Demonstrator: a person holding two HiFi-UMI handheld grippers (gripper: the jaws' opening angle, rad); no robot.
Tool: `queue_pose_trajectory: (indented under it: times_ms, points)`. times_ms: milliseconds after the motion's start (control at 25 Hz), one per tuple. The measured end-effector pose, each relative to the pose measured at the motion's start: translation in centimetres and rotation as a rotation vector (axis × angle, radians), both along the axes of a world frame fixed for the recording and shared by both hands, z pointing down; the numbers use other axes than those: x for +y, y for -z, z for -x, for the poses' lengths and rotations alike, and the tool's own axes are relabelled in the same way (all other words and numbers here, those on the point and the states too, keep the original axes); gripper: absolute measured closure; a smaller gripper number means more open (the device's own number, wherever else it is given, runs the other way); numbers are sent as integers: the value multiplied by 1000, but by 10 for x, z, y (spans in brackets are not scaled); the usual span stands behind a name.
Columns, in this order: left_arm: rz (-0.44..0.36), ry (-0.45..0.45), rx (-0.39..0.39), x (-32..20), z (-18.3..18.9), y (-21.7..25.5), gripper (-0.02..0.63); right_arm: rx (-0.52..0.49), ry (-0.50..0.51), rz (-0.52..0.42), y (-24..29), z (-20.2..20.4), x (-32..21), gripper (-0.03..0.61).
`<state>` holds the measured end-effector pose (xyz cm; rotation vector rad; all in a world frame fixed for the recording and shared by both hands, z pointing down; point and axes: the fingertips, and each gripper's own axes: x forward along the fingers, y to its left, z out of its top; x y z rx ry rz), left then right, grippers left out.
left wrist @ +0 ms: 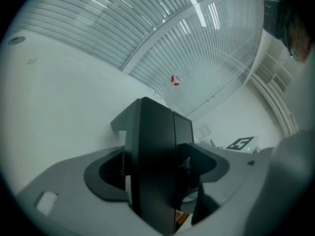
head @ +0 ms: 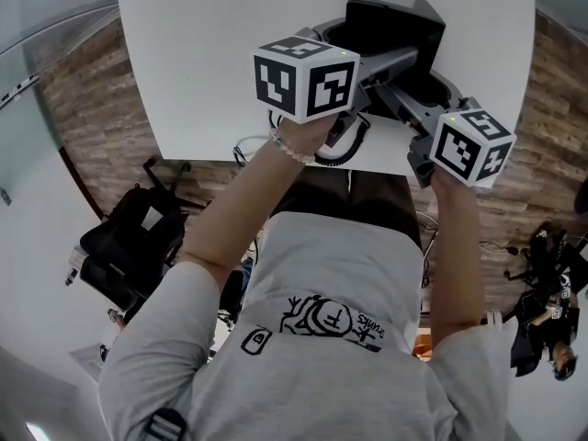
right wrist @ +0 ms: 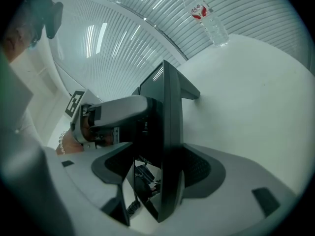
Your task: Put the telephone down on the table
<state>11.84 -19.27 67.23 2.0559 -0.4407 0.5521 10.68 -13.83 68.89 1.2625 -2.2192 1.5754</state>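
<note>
The black telephone [head: 395,26] is still in the grip of both tools, so the putting-down looks unfinished. In the head view it hangs over the near part of the white bench [head: 211,53], close to the edge nearest the person. The left gripper [head: 381,62] reaches it from the left and the right gripper [head: 404,108] from the lower right. The left gripper view shows that gripper's jaws closed hard on the thick black body of the telephone [left wrist: 152,156], which stands up on edge between them like a slab. The right gripper view shows its jaws clamped on a thinner edge of the same telephone [right wrist: 170,132], with the left gripper's grey jaw pressing the far side. A coiled cord [right wrist: 131,207] hangs beneath, over the white surface. No view shows clearly whether the base touches the bench. The set seems tilted rather than lying flat, so I judge it to be low over the top or just meeting it. What seems to be left is to bring it down flat, see that it sits steady away from the edge, and then open both pairs of jaws and draw back. A water bottle [right wrist: 209,18] stands well apart, farther up the bench, out of the way.
</note>
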Motion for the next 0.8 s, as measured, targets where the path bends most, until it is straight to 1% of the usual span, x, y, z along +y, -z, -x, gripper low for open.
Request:
queue_pose_trajectory:
  times_ms: [160,280,320,400,520,640,800]
  points:
    - [11,-7,-2,0,-2,-2,233,22,14,15,-1,-1,0,313]
    - [33,-18,9,0,-3,-1,233,64,20,32,0,-3,1,310]
    - [29,-22,3,0,-3,0,232,78,20,40,1,-3,2,308]
    - [-9,-17,-30,-5,3,5,232,107,24,54,2,-4,3,307]
    - [-57,16,-70,-14,14,14,232,149,37,61,2,-5,3,305]
    - [-57,33,-84,-12,22,21,232,155,39,70,1,-6,6,304]
    - [-56,47,-95,-1,30,36,232,211,25,52,14,-18,0,304]
